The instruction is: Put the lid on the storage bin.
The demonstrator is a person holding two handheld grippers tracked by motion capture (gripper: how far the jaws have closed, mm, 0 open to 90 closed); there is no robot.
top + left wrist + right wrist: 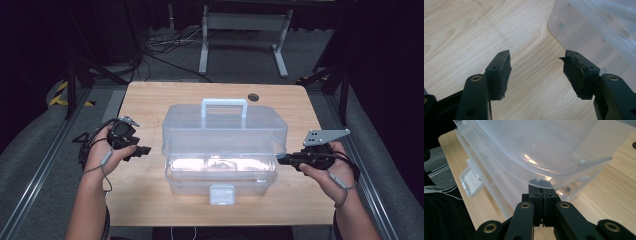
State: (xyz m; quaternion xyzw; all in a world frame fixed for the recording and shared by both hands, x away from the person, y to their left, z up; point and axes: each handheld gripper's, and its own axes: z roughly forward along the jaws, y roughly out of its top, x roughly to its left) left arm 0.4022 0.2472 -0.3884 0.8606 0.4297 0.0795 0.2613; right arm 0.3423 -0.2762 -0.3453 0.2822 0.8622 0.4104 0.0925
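A clear plastic box (220, 180) stands mid-table, its lid (225, 125) with a white handle (224, 102) lifted a little off the base. A white latch (222, 194) hangs at the front. My left gripper (145, 149) is to the left of the box, open, with bare wood between its jaws (536, 71) and the box wall (599, 27) just beyond. My right gripper (281, 160) is at the box's right end, shut, and its tips (543, 192) touch the underside of the lid's rim (536, 145). Nothing shows between its pads.
The wooden table (150, 100) has a dark round hole (253, 97) at the back right. Bare wood lies on both sides of the box. A grey metal frame (245, 30) and cables lie on the floor beyond the table.
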